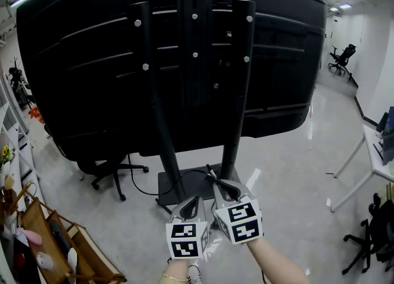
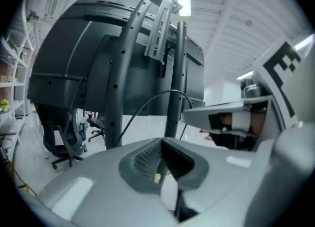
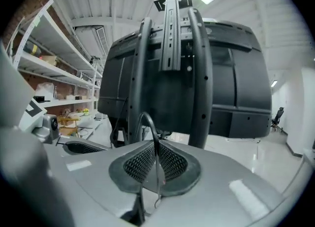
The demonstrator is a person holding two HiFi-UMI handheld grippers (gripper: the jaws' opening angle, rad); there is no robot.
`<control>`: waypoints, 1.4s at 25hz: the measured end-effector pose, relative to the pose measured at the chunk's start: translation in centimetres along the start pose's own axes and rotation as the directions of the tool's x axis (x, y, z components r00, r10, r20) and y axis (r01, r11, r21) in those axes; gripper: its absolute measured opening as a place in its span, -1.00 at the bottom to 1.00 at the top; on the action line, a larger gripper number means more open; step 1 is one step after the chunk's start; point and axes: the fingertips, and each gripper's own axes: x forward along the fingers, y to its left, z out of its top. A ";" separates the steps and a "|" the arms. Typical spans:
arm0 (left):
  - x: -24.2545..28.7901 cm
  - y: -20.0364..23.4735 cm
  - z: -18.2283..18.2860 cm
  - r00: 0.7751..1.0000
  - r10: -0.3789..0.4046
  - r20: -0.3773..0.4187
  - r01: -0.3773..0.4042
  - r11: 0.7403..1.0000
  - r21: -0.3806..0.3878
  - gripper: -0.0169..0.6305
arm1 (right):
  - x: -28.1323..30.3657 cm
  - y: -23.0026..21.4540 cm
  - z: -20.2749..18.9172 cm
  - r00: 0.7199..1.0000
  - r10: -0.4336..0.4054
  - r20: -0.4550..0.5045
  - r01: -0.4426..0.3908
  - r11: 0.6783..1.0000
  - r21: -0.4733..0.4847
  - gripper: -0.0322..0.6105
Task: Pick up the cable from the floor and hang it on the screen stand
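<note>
**A:** What did the head view show?

**B:** The screen hung on its stand, seen from behind; both claws sat low in front of the base, close side by side; the right claw reached a little further forward than the left claw; the cable lay in a loop on the floor left of the base, near a chair, and ran across to the tip of the right claw.

**A:** And the left gripper view?

**B:** The pads of the left claw met at the tip; nothing showed gripped there, only a small pale speck low between them; the cable rose in an arch beyond, in front of the stand, and came down toward the right claw, just to the right.

**A:** The right gripper view?

**B:** The right claw was pinched almost shut on the cable; the thin black line ran up between the ribbed pads, curved over above the tip and dropped away to the left; the stand stood straight ahead, carrying the screen; the left claw lay just beside, at the left; shelves lined the wall further left.
</note>
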 end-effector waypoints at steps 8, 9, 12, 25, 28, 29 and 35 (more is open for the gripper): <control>1.1 -2.0 13.7 0.995 -0.054 0.079 0.046 0.994 0.104 -0.93 | -2.5 -6.4 11.3 0.987 -0.099 0.126 0.099 0.995 0.012 -0.83; 1.3 -2.5 15.4 0.993 -0.072 0.095 0.060 0.990 0.126 -0.92 | -3.1 -7.3 12.7 0.982 -0.120 0.147 0.120 0.993 0.009 -0.83; 1.4 -4.3 19.9 0.982 -0.126 0.140 0.100 0.978 0.182 -0.92 | -5.1 -10.0 17.5 0.959 -0.174 0.222 0.177 0.984 0.007 -0.84; 1.7 -8.4 40.3 0.911 -0.194 0.364 0.070 0.943 0.327 -0.92 | -9.0 -17.8 37.8 0.866 -0.284 0.412 0.319 0.948 -0.016 -0.84; 1.8 -8.7 44.3 0.896 -0.191 0.401 0.047 0.938 0.342 -0.92 | -8.4 -19.1 41.0 0.868 -0.296 0.399 0.328 0.944 -0.013 -0.84; 1.9 -8.7 45.3 0.893 -0.186 0.409 0.039 0.938 0.343 -0.93 | -8.0 -19.5 41.7 0.873 -0.303 0.383 0.333 0.943 -0.015 -0.84; 3.4 -7.7 47.8 0.898 -0.141 0.417 -0.002 0.946 0.325 -0.92 | -5.9 -21.0 42.9 0.889 -0.369 0.271 0.393 0.919 -0.039 -0.84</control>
